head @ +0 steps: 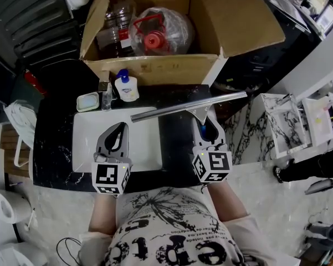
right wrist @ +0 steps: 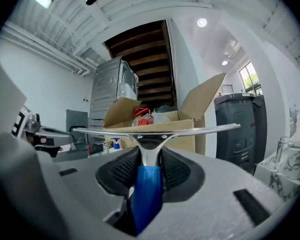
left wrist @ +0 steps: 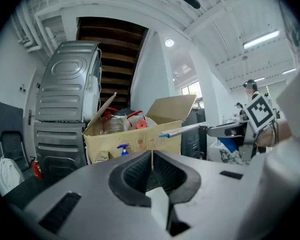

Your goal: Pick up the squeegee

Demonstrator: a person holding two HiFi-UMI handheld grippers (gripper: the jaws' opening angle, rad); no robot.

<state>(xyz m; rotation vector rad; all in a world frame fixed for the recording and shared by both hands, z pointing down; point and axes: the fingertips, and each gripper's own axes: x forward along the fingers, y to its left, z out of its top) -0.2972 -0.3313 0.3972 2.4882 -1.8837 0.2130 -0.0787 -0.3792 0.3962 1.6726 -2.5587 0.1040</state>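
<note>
A squeegee [head: 188, 106] with a long metal blade bar and a blue handle [right wrist: 147, 191] is lifted above the dark table. My right gripper [head: 205, 125] is shut on the blue handle, and the bar [right wrist: 154, 131] runs level across the right gripper view just ahead of the jaws. My left gripper [head: 115, 139] hovers over the white tray [head: 83, 148] to the left, shut with nothing between its pads. In the left gripper view the bar's blue-tipped end [left wrist: 182, 130] shows at the right.
An open cardboard box [head: 155, 68] with plastic bottles and a red-capped jug stands behind the table. A spray bottle [head: 125, 86], a small glass bottle and a pale tin [head: 87, 101] sit at the table's back edge. A marble-topped stand [head: 288, 121] is at the right.
</note>
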